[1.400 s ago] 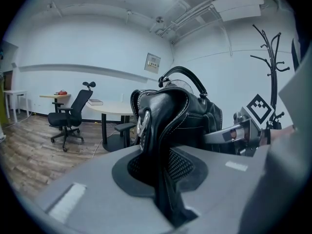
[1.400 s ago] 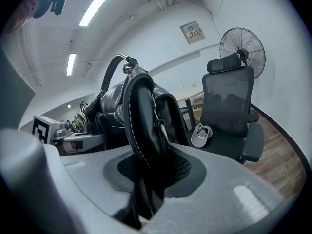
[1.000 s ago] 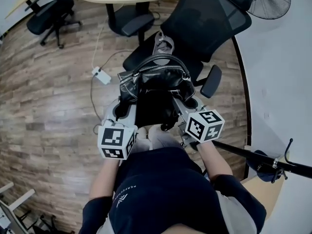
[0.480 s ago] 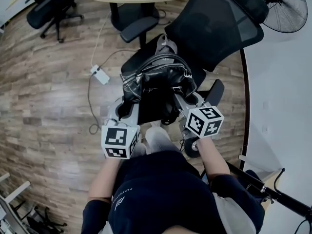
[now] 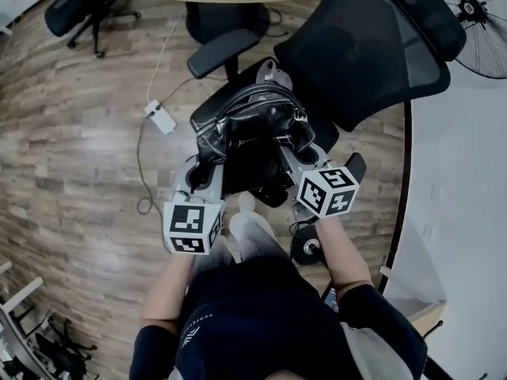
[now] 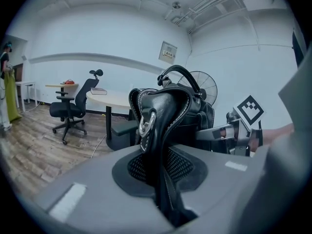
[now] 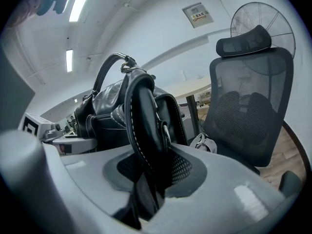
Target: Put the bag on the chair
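Underfoot, plank floor point(image 5: 71, 157) runs beneath the mesh chair point(image 5: 364, 46).

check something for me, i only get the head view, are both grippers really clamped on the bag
Observer: Yes for the left gripper: its own view shows the jaws pinched on a leather end tab of the bag, just below a metal ring.
Operator: and the right
Observer: The right gripper is shut on the stitched tab at the bag's other end.
Operator: anyone nearby
Observer: A person stands at the far left of the left gripper view, across the room.
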The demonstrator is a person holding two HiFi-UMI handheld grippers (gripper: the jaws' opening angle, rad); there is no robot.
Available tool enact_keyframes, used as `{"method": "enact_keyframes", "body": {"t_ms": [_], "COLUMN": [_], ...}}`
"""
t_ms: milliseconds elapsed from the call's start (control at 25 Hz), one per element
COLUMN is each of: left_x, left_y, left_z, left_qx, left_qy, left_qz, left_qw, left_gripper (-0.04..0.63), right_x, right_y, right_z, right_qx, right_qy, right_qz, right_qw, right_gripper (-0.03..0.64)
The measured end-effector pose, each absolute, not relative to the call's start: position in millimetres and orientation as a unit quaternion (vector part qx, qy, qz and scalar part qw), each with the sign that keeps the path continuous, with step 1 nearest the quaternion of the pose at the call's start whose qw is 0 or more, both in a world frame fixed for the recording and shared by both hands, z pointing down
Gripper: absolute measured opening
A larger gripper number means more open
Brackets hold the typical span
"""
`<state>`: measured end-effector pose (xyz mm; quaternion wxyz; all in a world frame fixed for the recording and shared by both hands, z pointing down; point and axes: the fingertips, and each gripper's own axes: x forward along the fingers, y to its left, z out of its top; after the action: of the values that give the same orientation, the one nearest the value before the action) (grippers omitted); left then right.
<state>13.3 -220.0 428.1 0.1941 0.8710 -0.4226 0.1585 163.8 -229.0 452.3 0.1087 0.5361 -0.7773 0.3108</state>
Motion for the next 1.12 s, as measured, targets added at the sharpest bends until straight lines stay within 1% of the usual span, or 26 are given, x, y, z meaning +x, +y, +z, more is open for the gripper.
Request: {"method": "enact_keyframes", "body": {"t_ms": [560, 840, 1120], "left_x": [40, 41, 43], "left_y": [-281, -303, -323], "left_z": [480, 509, 542], "left_qx": [0.846, 0.832, 0.833], "left_qy": [-0.453, -0.465, -0.448], "left_qz": [0.190, 0.210, 0.240], "left_qw": [0.206, 0.220, 0.218], "left_gripper": [0.066, 0.067, 0.084], "right_x": [190, 190, 195], "right_y": [-305, -335, -359], "right_z": [507, 540, 567], "right_qx": [0.505, 0.488, 0.487], "right_qy": [-0.789, -0.792, -0.788], "right_qz": [0.326, 0.338, 0.344], "right_qw": [0.127, 0.141, 0.152], "right_gripper": [0.106, 0.110, 0.117]}}
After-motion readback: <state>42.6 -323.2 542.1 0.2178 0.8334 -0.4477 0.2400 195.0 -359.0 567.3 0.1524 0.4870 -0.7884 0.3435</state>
